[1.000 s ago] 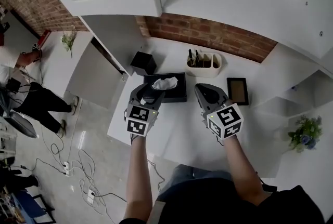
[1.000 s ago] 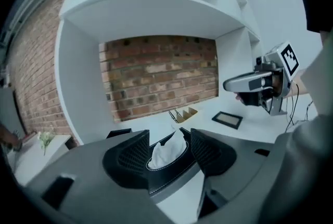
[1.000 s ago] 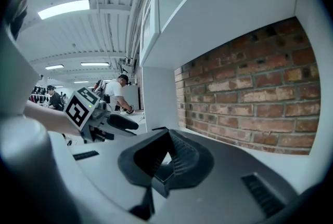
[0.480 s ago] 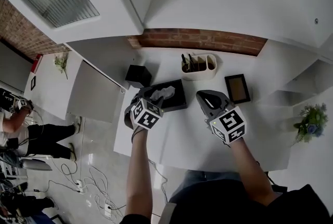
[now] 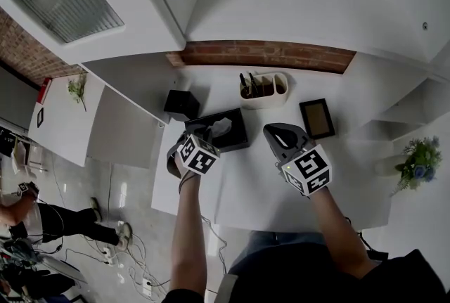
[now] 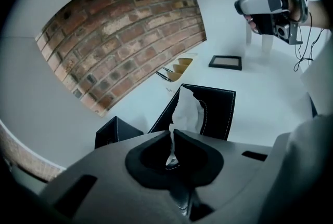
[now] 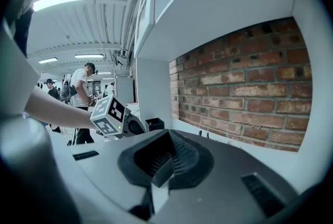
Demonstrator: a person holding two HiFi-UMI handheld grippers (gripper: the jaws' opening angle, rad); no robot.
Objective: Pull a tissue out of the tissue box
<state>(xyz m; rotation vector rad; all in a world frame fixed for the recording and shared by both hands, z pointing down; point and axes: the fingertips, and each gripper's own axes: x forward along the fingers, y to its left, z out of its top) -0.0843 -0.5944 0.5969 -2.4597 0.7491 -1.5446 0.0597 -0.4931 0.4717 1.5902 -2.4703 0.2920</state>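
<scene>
As left gripper [image 6: 171,133] jaws close on one tissue [image 6: 187,108] — one tissue box [image 6: 221,114] — right gripper [image 7: 167,137] jaws meet.

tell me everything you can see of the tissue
The tissue is white, thin and crumpled, standing up from the slot of the black stitched tissue box on the white counter. Its near edge sits between the fingers of the left gripper, whose jaws are closing on it. Nothing else touches it.
</scene>
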